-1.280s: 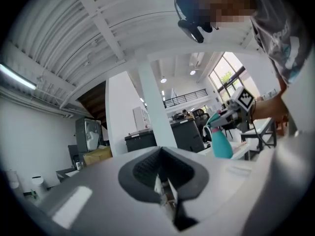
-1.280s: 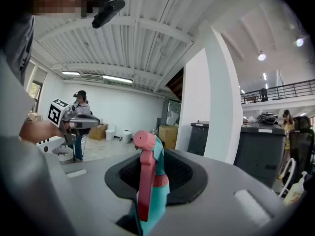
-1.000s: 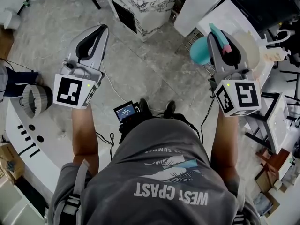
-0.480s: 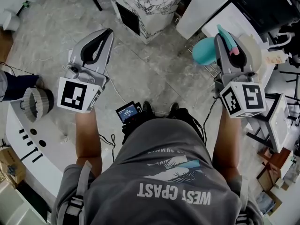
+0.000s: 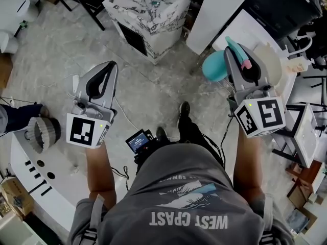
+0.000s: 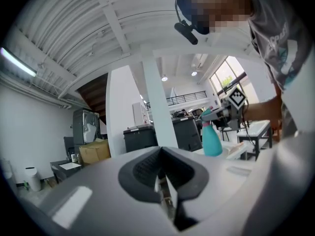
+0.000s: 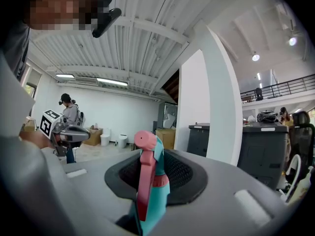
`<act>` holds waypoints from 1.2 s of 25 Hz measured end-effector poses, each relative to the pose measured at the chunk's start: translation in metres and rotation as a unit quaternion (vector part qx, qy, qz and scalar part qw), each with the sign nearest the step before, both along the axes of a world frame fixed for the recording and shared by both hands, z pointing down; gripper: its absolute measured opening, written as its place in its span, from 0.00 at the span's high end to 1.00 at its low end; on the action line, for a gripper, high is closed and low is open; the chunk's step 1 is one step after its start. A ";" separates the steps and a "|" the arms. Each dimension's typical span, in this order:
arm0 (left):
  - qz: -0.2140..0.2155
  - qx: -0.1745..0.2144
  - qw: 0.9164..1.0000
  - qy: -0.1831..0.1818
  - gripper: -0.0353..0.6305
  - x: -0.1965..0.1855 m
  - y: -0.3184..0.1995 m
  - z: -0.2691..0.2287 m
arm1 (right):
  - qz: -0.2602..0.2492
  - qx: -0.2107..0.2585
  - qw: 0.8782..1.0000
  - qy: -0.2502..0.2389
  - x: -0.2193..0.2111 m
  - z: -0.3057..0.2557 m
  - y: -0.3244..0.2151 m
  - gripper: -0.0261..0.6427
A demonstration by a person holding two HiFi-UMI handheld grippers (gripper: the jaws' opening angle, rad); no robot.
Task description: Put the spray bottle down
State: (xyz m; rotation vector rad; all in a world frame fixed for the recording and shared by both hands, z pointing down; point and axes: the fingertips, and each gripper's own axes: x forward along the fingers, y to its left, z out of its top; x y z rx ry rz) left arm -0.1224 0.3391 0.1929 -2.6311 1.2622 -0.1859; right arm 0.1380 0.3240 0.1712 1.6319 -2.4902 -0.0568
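Observation:
The spray bottle [image 5: 213, 65] is teal with a pink trigger. It hangs over the floor beside a white table [image 5: 245, 22]. My right gripper [image 5: 239, 60] is shut on its neck, and the trigger and nozzle [image 7: 145, 146] stick up between the jaws. My left gripper [image 5: 110, 65] is held level over the bare floor, its jaws together with nothing in them [image 6: 161, 157]. The left gripper view shows the bottle [image 6: 212, 140] hanging upright under the right gripper. The right gripper view shows the left gripper [image 7: 69, 132] far off at the left.
A marble-patterned block [image 5: 148, 9] stands ahead on the stone floor. A curved white counter [image 5: 30, 172] with a ribbed grey cup [image 5: 43, 134] lies at the left. Racks and clutter [image 5: 301, 131] crowd the right. A white pillar [image 7: 211, 107] rises ahead, and another person [image 7: 68, 111] stands far off.
The person has stepped forward, one foot now ahead. Both grippers have drifted a little across the floor with that step. The grip on the bottle is unchanged.

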 end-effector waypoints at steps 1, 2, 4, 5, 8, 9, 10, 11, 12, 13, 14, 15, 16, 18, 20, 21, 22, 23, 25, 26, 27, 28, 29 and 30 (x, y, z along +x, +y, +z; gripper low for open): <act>-0.002 0.000 1.000 -0.003 0.94 0.005 -0.006 0.000 | -0.004 0.001 1.000 -0.004 0.004 0.001 -0.008 0.82; -0.005 0.000 1.000 -0.005 0.94 0.011 -0.012 0.000 | -0.009 0.001 1.000 -0.008 0.008 0.002 -0.016 0.82; -0.013 -0.001 1.000 -0.007 0.94 0.022 -0.024 -0.002 | -0.020 -0.001 1.000 -0.015 0.015 0.004 -0.033 0.82; -0.016 -0.001 1.000 -0.006 0.94 0.028 -0.030 -0.003 | -0.026 -0.003 0.999 -0.018 0.019 0.004 -0.041 0.82; -0.024 0.001 1.000 -0.010 0.94 0.047 -0.051 -0.008 | -0.041 -0.005 0.999 -0.023 0.032 0.003 -0.069 0.82; -0.029 -0.002 0.999 -0.014 0.94 0.052 -0.058 -0.008 | -0.047 -0.005 0.999 -0.024 0.036 0.003 -0.079 0.82; -0.034 -0.010 0.999 -0.020 0.94 0.056 -0.065 -0.005 | -0.053 -0.006 0.998 -0.025 0.039 0.004 -0.089 0.82; -0.039 -0.021 0.999 -0.025 0.94 0.060 -0.072 -0.001 | -0.059 -0.007 0.998 -0.025 0.042 0.005 -0.099 0.82; -0.045 -0.028 0.998 -0.028 0.94 0.064 -0.078 0.002 | -0.064 -0.008 0.998 -0.026 0.046 0.006 -0.108 0.82; -0.049 -0.032 0.998 -0.029 0.94 0.069 -0.084 0.003 | -0.069 -0.008 0.997 -0.027 0.049 0.007 -0.117 0.82; -0.054 -0.033 0.998 -0.029 0.94 0.074 -0.090 0.003 | -0.075 -0.008 0.997 -0.028 0.052 0.007 -0.126 0.82; -0.059 -0.032 0.997 -0.029 0.94 0.078 -0.096 0.003 | -0.081 -0.008 0.996 -0.030 0.055 0.007 -0.135 0.82; -0.065 -0.030 0.997 -0.028 0.94 0.082 -0.102 0.001 | -0.087 -0.008 0.996 -0.032 0.057 0.008 -0.144 0.82; -0.075 -0.033 0.996 -0.030 0.94 0.088 -0.113 0.001 | -0.098 -0.007 0.995 -0.036 0.063 0.008 -0.160 0.82; -0.083 -0.033 0.996 -0.030 0.94 0.095 -0.124 -0.001 | -0.107 -0.005 0.993 -0.041 0.069 0.008 -0.175 0.82; -0.085 -0.026 0.996 -0.027 0.94 0.099 -0.130 -0.004 | -0.111 -0.004 0.993 -0.042 0.072 0.008 -0.181 0.82; -0.087 -0.020 0.996 -0.026 0.94 0.104 -0.136 -0.007 | -0.115 -0.004 0.992 -0.044 0.075 0.008 -0.188 0.82; -0.089 -0.017 0.996 -0.027 0.94 0.109 -0.141 -0.009 | -0.120 -0.004 0.992 -0.046 0.078 0.008 -0.193 0.82; -0.095 -0.019 0.995 -0.035 0.94 0.116 -0.150 -0.009 | -0.129 -0.005 0.990 -0.050 0.082 0.011 -0.204 0.82; -0.098 -0.022 0.994 -0.039 0.94 0.120 -0.153 -0.008 | -0.132 -0.006 0.990 -0.053 0.084 0.012 -0.209 0.82; -0.100 -0.026 0.994 -0.041 0.94 0.122 -0.156 -0.008 | -0.133 -0.007 0.990 -0.055 0.085 0.014 -0.214 0.82; -0.101 -0.029 0.994 -0.043 0.94 0.125 -0.159 -0.008 | -0.134 -0.008 0.989 -0.057 0.087 0.015 -0.218 0.82; -0.101 -0.034 0.993 -0.045 0.94 0.127 -0.162 -0.008 | -0.135 -0.010 0.989 -0.059 0.087 0.015 -0.222 0.82; -0.101 -0.037 0.993 -0.048 0.94 0.128 -0.165 -0.008 | -0.136 -0.013 0.989 -0.060 0.087 0.017 -0.225 0.82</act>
